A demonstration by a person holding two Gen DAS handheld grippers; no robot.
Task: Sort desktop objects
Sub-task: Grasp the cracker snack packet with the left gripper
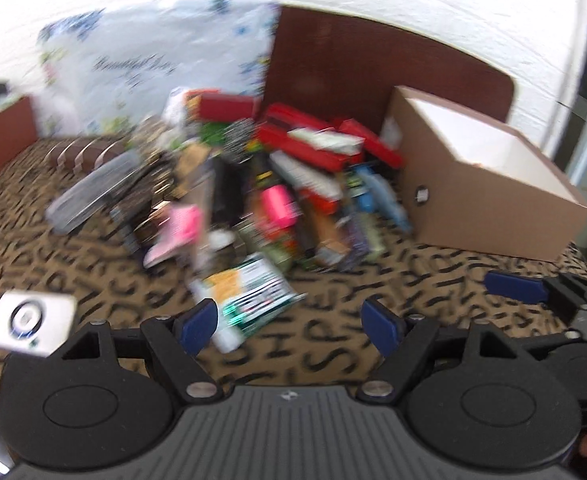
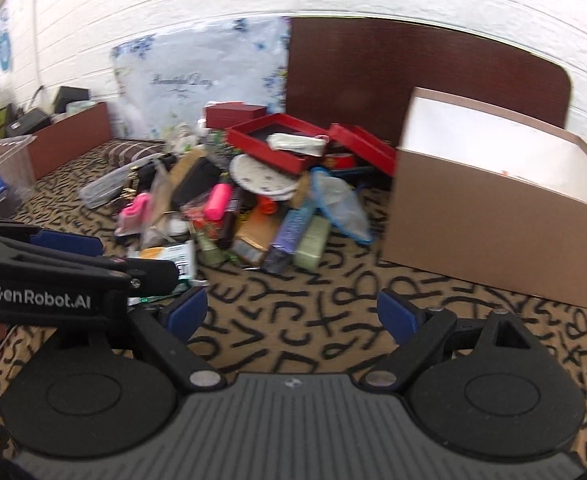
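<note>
The cardboard box (image 2: 493,216) stands open at the right of the bench (image 2: 293,312), light but bulky, best left where it is as a bin. Just left of it, the pile of desktop objects (image 2: 253,200) lies heaped mid-bench: red tray boxes (image 2: 277,148) look stiff and light, good to pinch by a rim; the white plate (image 2: 261,178) may be fragile and slippery, buried under one tray. The printed packet (image 1: 249,296) nearest the left gripper (image 1: 289,324) looks thin and floppy, so take an edge. The pink highlighter (image 2: 217,200) is small and rigid. Both the left and the right gripper (image 2: 293,312) have fingers spread, holding nothing. Only the left view shows a white device (image 1: 33,320); the right view alone shows a clear bin (image 2: 1,176), and it is sharper
</note>
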